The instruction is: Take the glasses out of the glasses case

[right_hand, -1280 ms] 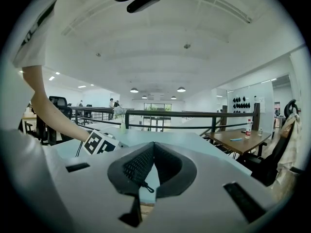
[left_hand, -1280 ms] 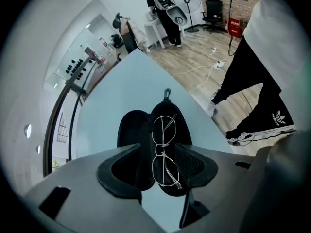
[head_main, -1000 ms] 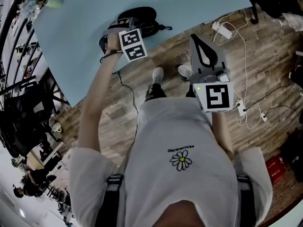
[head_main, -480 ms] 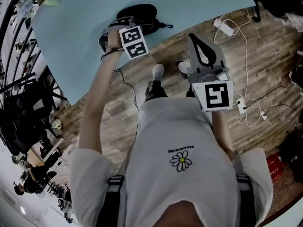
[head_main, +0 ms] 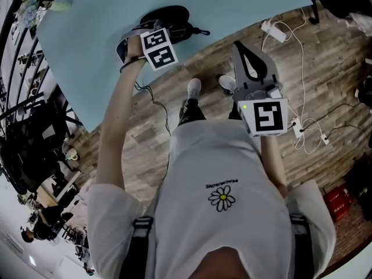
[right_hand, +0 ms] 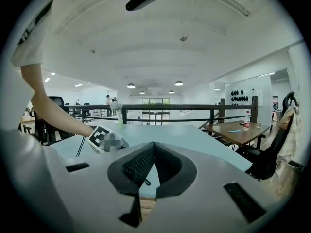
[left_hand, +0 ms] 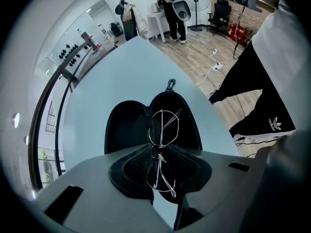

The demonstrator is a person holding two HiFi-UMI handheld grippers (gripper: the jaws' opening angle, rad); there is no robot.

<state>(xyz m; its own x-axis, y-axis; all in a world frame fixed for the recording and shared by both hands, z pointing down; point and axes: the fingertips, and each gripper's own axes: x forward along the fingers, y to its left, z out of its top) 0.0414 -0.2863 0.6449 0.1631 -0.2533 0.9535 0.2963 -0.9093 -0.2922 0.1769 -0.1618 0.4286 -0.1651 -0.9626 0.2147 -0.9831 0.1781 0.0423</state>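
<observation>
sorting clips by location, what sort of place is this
Probably an open-plan office or lab: a brown wooden desk with a black office chair, a black metal railing, and a white power strip on the wood-plank floor.

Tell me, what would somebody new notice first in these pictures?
The wire-rimmed glasses stand out, caught between the closing fingers of the left gripper, above the open black glasses case on the pale blue table. The right gripper hangs shut and empty over the wooden floor.
</observation>
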